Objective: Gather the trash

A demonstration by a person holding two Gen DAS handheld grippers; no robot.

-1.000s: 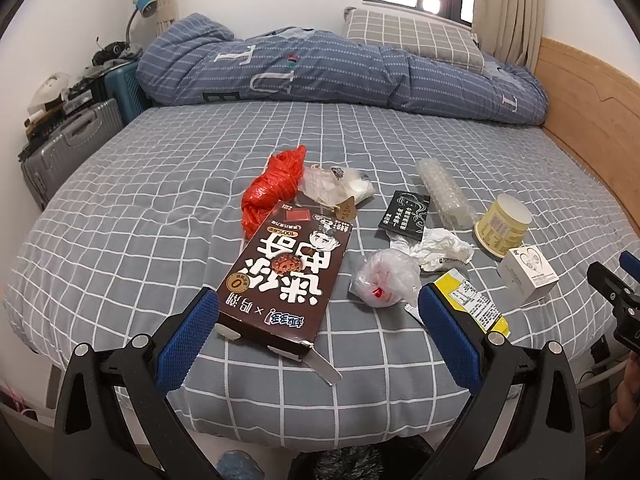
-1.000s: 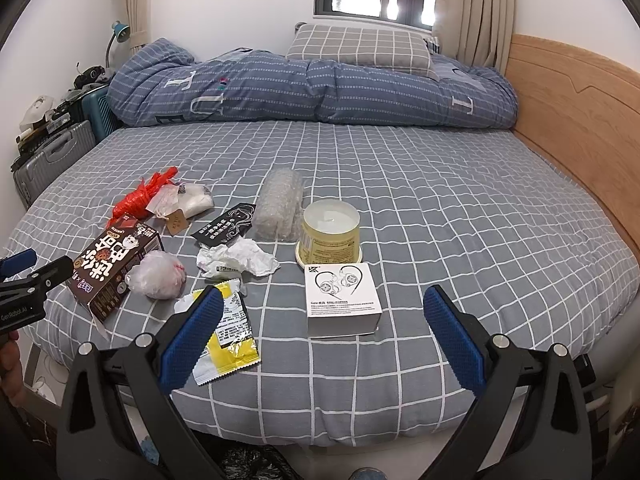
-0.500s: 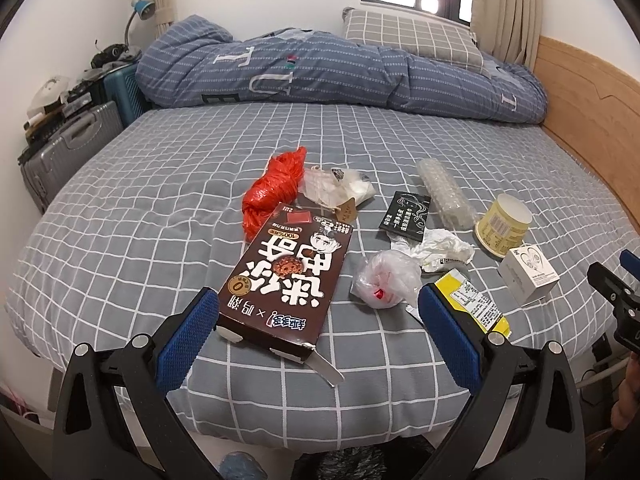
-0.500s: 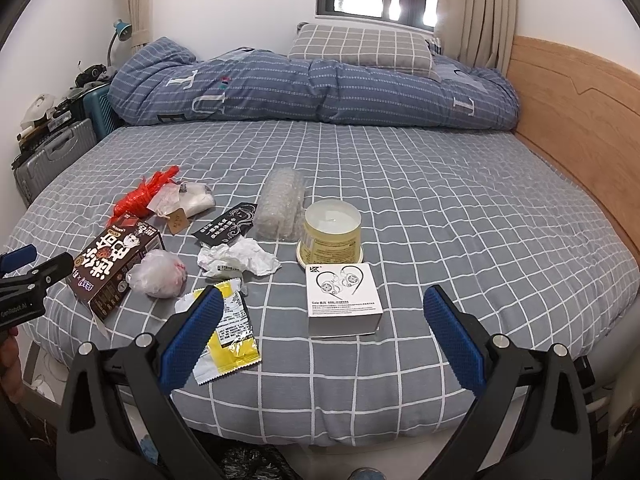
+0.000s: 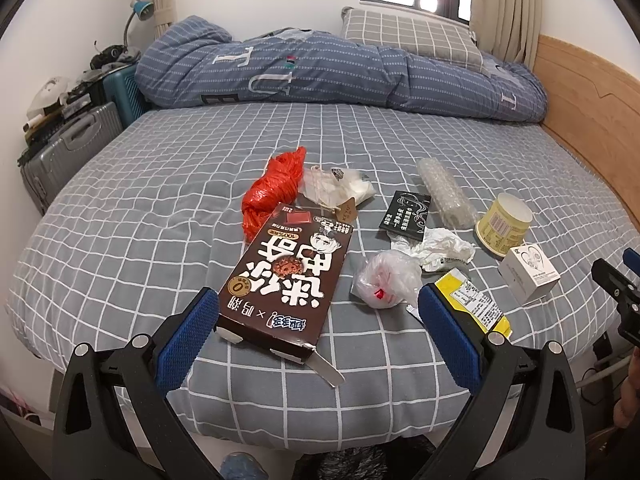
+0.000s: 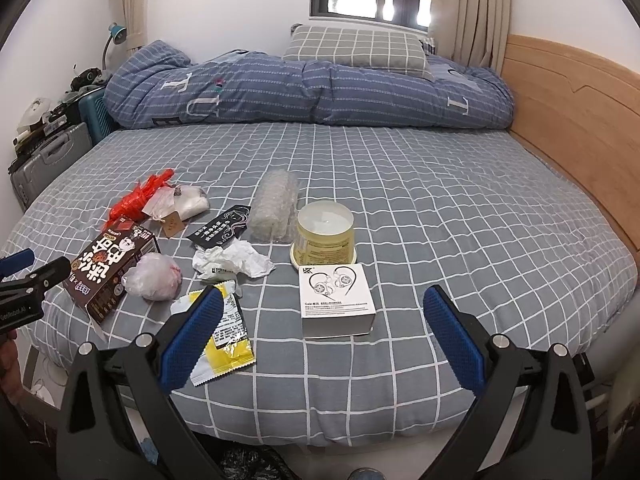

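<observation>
Trash lies on the grey checked bed (image 5: 140, 208). A brown snack box (image 5: 286, 280) lies nearest my left gripper (image 5: 318, 316), which is open and empty just short of it. Around it are a red plastic bag (image 5: 276, 190), a clear bag (image 5: 340, 188), a tied white bag (image 5: 386, 280), crumpled paper (image 5: 436, 248), a yellow wrapper (image 5: 476, 306) and a black card (image 5: 406, 216). My right gripper (image 6: 324, 320) is open and empty before a white earphone box (image 6: 336, 298), behind which stand a yellow cup (image 6: 325, 234) and a bubble wrap roll (image 6: 276, 204).
A folded blue quilt (image 5: 340, 72) and a pillow (image 5: 408, 36) lie at the far end of the bed. A wooden headboard (image 6: 572, 120) runs along the right. Suitcases (image 5: 68, 148) stand at the left. The bed's front edge is just below both grippers.
Both grippers have barely moved; the views have shifted only slightly. Nothing was taken hold of.
</observation>
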